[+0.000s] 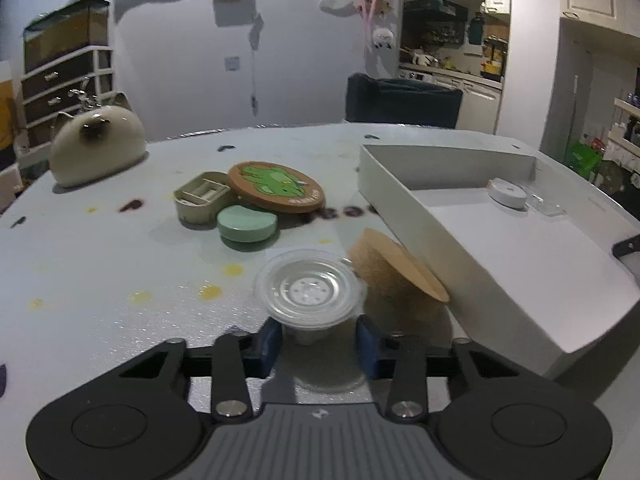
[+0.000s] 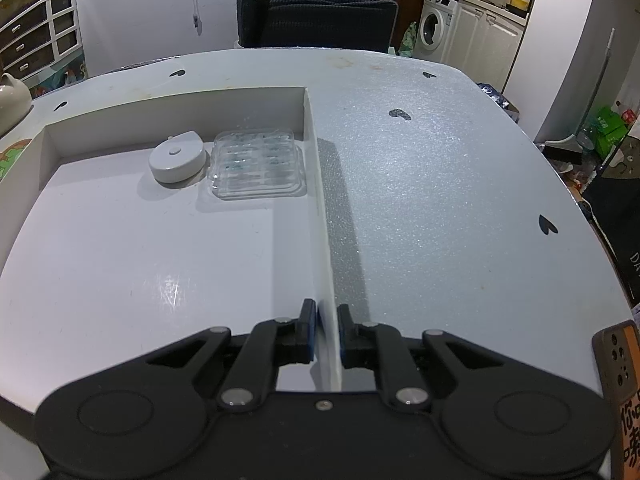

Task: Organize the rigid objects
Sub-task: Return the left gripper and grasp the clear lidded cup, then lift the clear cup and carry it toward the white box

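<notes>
The left gripper (image 1: pixel 320 340) has its jaws drawn in around the stem of a clear plastic lid (image 1: pixel 310 290), a round, ridged disc with a small white hub. The blue pads (image 1: pixel 270 340) sit on either side of the stem below the disc, and they look to be pressing on it, though the disc itself hides the contact, so the grip is probably made rather than plainly so. No earlier view shows how the jaws got there.

Just ahead and to the right of the fingertips, a cork disc (image 1: pixel 400 276) leans tilted against the near wall of the white tray (image 1: pixel 460 280), touching or nearly touching the lid's rim. Farther ahead and left lie a green round tin (image 1: pixel 247 222), a beige slotted box (image 1: pixel 202 196) and a brown coaster with a green cartoon (image 1: pixel 276 186), bunched together on the table (image 1: pixel 100 260).

The right gripper (image 2: pixel 324 332) is clamped on the tray's right-hand wall, one finger inside and one outside, steadying it. Ahead of it, in the far corner of the tray, a white round puck (image 2: pixel 176 160) and a clear blister case (image 2: pixel 258 166) already sit side by side.

The step in hand is the pickup of the lid. The next move calls for a lift clear of the cork disc without knocking it, then a swing right over the tray wall to a free patch of floor.
</notes>
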The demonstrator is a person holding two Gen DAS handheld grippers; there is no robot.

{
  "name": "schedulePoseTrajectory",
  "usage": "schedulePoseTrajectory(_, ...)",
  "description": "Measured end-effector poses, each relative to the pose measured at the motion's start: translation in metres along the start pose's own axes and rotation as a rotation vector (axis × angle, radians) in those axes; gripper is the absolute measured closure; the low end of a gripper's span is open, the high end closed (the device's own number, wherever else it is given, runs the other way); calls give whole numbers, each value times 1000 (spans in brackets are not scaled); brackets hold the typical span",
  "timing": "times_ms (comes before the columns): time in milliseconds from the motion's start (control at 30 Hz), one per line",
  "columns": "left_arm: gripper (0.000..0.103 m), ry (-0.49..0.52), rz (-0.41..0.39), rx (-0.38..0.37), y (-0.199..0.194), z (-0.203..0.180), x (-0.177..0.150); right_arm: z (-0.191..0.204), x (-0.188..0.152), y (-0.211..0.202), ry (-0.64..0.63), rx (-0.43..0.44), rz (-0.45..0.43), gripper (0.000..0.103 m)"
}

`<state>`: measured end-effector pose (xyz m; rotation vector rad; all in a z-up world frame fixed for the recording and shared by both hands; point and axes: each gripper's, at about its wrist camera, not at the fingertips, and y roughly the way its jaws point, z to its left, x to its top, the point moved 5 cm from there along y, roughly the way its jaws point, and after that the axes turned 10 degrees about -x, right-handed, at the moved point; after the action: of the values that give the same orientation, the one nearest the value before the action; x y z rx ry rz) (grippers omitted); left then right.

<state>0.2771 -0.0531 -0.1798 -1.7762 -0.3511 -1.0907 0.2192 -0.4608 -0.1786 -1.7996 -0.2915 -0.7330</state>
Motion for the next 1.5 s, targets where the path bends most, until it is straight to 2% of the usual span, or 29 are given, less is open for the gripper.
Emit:
schedulePoseTrajectory(33,73,-11,-10,5,0,2,0,0,0,0,0,0,0,91)
schedulePoseTrajectory(567,74,-78,-43,-36,7,12,7,0,0,0,-2,-2,-1,91)
schedulePoseTrajectory(900,76,-89,-114,-14,-23,13,17,0,0,0,-4,0,-5,91)
schedulePoseTrajectory(967,78,-83,-109,-15,-24,12,19,0,0,0,-4,0,-5,91)
schedulePoseTrajectory(1300,79,-72,-93,-8,-20,8,21,0,0,0,-2,0,-7,91)
schedulePoseTrajectory(1500,79,-38,-78,-11,-40,-2,29,0,0,0,-1,0,-7,91)
